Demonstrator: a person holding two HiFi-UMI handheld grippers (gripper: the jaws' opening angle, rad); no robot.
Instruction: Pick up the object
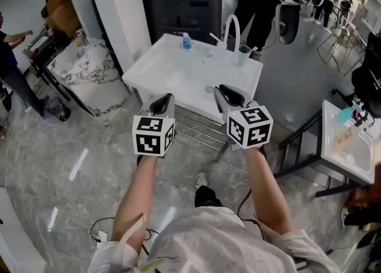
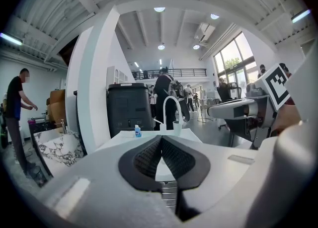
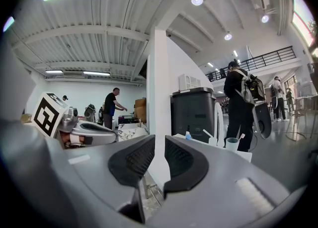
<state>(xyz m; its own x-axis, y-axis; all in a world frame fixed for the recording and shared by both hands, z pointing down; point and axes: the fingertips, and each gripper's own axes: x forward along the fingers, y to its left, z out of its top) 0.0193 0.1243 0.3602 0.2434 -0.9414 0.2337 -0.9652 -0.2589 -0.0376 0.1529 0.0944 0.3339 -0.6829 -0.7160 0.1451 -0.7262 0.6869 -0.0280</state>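
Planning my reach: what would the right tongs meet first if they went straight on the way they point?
Likely the front edge of the white rectangular washbasin; nothing nearer shows ahead of the right tongs, though depth is unclear.

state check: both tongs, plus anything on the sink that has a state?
left tongs: shut, empty.
right tongs: slightly open, nothing between them.
blue bottle: upright on the back edge of the sink.
cup: upright beside the faucet.
faucet: no water seen running.
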